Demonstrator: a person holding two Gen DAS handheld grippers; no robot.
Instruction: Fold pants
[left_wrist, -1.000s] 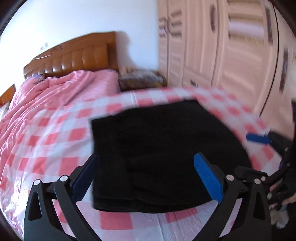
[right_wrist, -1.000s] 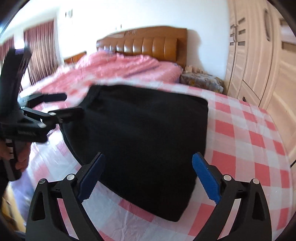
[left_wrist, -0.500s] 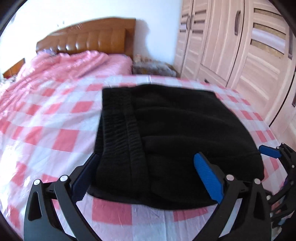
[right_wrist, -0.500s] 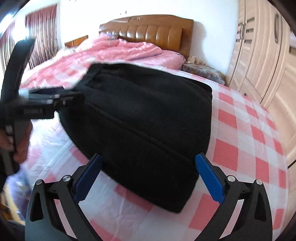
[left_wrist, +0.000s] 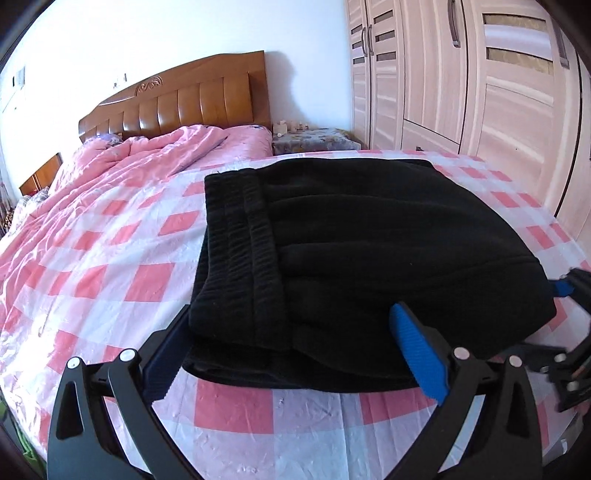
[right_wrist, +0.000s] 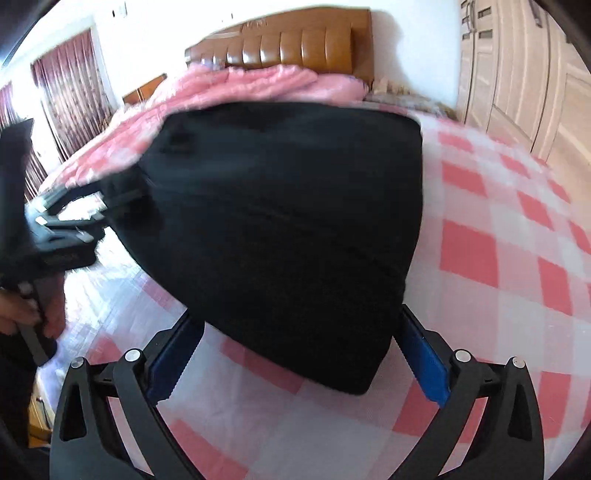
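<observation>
I am holding two claws over a bed covered in a pink-and-white checked sheet (left_wrist: 110, 258). The black pants (left_wrist: 351, 251) lie on that sheet as a thick folded bundle, with the ribbed waistband along its left edge as my left camera sees it.

My left claw (left_wrist: 295, 347) stands wide, its blue-padded fingers spread to either side of the near edge of the bundle. The left finger is tucked low beside the waistband corner and partly hidden by the cloth; the right finger (left_wrist: 417, 354) stands in front of the near fold of the fabric. I cannot tell whether either pad touches the cloth, and neither presses into it.

My right claw (right_wrist: 299, 358) is also spread as wide as it goes. The near corner of the pants (right_wrist: 288, 229) sits between its two fingers, with the left pad (right_wrist: 166, 365) just beside one side of the corner and the right pad close by the other. Nothing is gripped.

From the right camera, the left claw appears blurred at the far left edge of the bundle, held by a hand (right_wrist: 33, 314). Beyond the pants lie a rumpled pink quilt (left_wrist: 129, 166), a wooden headboard (left_wrist: 177, 103) and pale wardrobe doors (left_wrist: 480, 92).
</observation>
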